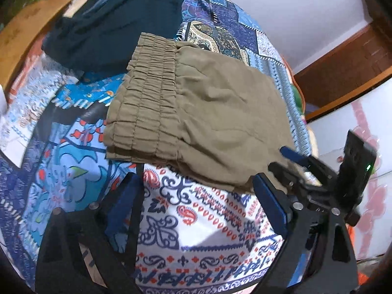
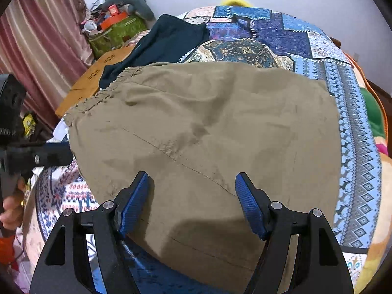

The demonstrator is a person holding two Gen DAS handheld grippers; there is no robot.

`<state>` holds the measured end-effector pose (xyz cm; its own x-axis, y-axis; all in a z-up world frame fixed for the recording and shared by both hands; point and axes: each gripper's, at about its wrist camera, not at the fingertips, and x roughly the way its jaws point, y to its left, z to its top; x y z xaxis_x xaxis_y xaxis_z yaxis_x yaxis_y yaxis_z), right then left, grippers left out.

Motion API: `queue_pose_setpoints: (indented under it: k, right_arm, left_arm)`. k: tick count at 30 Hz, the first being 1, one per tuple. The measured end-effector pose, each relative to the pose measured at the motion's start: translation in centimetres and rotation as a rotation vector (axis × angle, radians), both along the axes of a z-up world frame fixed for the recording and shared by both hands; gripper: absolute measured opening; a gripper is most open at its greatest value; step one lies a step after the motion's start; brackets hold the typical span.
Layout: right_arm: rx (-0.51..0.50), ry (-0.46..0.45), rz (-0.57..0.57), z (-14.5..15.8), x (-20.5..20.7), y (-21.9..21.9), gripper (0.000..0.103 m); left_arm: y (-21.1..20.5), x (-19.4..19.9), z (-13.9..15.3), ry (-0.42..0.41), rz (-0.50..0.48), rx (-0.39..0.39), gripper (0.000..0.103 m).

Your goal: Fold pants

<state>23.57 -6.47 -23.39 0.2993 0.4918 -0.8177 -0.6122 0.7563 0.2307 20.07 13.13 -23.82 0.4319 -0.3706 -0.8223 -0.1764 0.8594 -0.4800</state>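
Folded khaki pants [image 1: 203,107] with a gathered elastic waistband [image 1: 149,93] lie on the patterned bedspread [image 1: 196,225]. My left gripper [image 1: 196,178] hovers open just short of their near edge, with only bedspread between its blue pads. In the right wrist view the pants [image 2: 208,127] fill the middle. My right gripper [image 2: 192,174] stands open above their near part, pads apart and not pressing the cloth. From the left wrist view the right gripper [image 1: 279,158] sits at the pants' near right corner. One finger of the left gripper [image 2: 56,153] shows at the pants' left edge.
A dark teal garment [image 1: 110,29] lies behind the waistband. A wooden board [image 2: 98,73] borders the bed's far left, with a green bag [image 2: 115,34] of clutter and a pink curtain [image 2: 36,36] beyond. A person's hand [image 2: 9,210] is at the lower left. A wooden door frame [image 1: 343,66] stands to the right.
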Motion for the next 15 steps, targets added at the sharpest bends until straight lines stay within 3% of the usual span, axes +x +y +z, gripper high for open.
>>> queue_pose_setpoints:
  k: [5, 9, 12, 14, 15]
  right_arm:
    - [0.017, 0.027, 0.002, -0.2, 0.1, -0.3, 0.069]
    - [0.041, 0.033, -0.011, -0.5, 0.0, -0.6, 0.069]
    - [0.046, 0.035, -0.012, -0.6, 0.0, -0.5, 0.069]
    - [0.047, 0.035, -0.01, -0.5, 0.0, -0.5, 0.069]
    - [0.049, 0.035, -0.012, -0.5, -0.1, -0.6, 0.069]
  left_arm:
    - [1.7, 1.2, -0.7, 0.006, 0.055, -0.118, 0.098]
    - [2.0, 2.3, -0.6, -0.005, 0.082, -0.109, 0.096]
    - [1.7, 3.1, -0.2, -0.006, 0.09, -0.005, 0.074]
    - [1.3, 3.5, 0.1, -0.011, 0.093, 0.071, 0.053]
    - [1.0, 3.5, 0.3, -0.02, 0.087, 0.1, 0.049]
